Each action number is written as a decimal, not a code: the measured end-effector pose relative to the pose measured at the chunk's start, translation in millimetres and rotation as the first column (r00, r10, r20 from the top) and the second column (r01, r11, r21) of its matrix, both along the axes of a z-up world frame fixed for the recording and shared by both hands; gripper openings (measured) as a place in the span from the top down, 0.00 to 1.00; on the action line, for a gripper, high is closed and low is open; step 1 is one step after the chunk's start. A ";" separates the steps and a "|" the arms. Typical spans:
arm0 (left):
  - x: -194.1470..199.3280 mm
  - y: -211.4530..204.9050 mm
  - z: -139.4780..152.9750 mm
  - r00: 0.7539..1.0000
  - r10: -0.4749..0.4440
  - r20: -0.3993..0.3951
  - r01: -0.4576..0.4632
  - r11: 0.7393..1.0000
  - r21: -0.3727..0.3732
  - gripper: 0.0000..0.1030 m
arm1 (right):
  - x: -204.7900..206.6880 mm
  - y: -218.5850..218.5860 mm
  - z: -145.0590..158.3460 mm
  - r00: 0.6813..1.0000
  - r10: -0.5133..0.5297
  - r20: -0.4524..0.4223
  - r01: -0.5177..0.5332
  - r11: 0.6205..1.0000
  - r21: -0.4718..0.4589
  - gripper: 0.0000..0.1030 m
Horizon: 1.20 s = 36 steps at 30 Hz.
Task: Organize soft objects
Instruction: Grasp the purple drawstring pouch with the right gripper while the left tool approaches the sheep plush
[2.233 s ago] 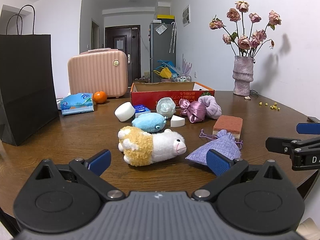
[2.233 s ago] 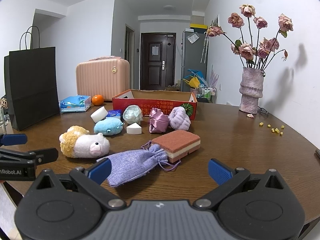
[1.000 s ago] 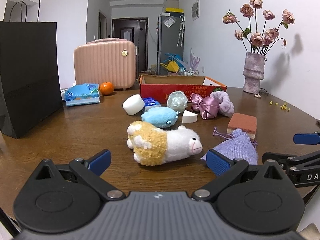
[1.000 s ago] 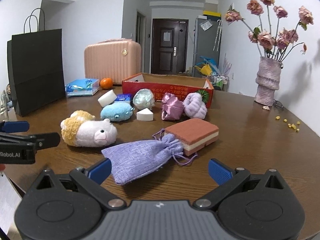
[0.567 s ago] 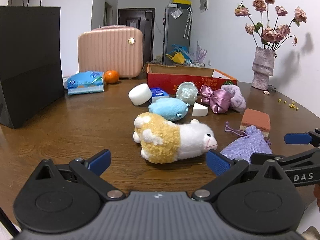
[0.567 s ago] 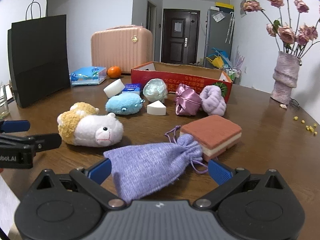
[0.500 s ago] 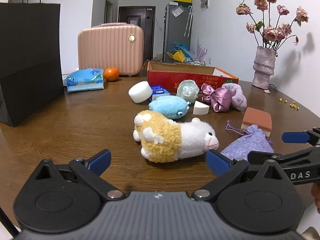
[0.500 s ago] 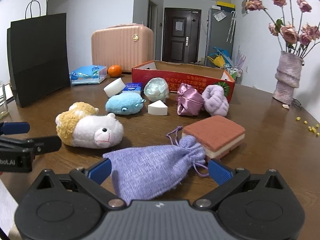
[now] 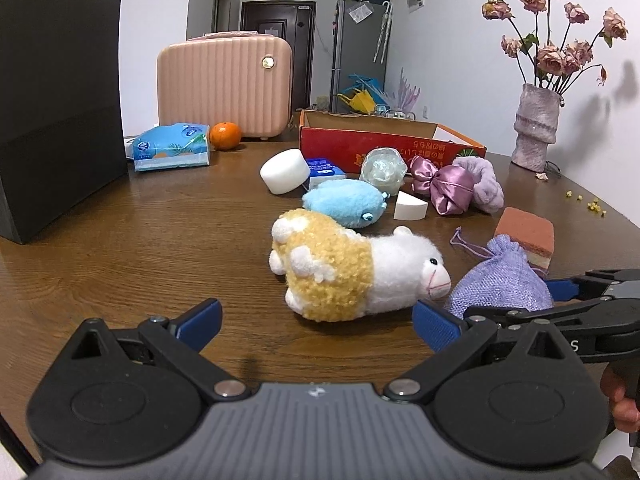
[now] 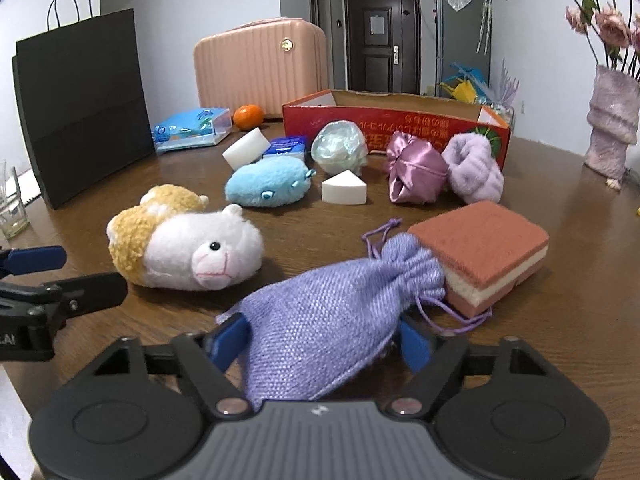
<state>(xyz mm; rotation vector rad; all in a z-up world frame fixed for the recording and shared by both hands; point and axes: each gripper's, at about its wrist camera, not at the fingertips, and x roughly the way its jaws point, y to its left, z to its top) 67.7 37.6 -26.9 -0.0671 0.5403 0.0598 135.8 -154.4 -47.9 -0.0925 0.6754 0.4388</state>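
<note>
A lilac drawstring pouch lies on the wooden table; my right gripper has both blue pads pressed on its near end, so it is shut on it. The pouch also shows in the left wrist view. A white and yellow plush sheep lies just ahead of my open, empty left gripper. Behind lie a blue plush, a pink sponge block, a pink satin bundle, a lilac fluffy scrunchie, white sponges and a clear mesh ball.
An open red cardboard box stands behind the soft things. A black paper bag stands at the left. A pink case, a tissue pack, an orange and a vase of dried roses are at the back.
Both grippers have moved forward to the objects. My right gripper's jaws have closed from wide open onto the lilac pouch. The left gripper has stayed open.
</note>
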 end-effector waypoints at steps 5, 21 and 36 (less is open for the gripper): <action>0.5 -0.6 0.3 1.000 0.003 -0.003 -0.003 1.000 -0.002 0.00 | 0.4 -2.7 -0.7 1.000 0.010 -0.006 -0.010 1.000 0.019 0.50; 26.2 1.3 26.2 0.999 0.044 -0.012 -0.044 0.999 -0.012 0.00 | -11.0 -15.5 25.8 0.993 -0.003 0.117 -0.006 0.998 0.069 0.59; 102.3 3.5 26.7 0.975 0.161 -0.150 -0.159 0.987 0.024 0.00 | 4.9 -28.3 51.0 0.975 -0.046 0.218 0.026 0.995 0.096 0.59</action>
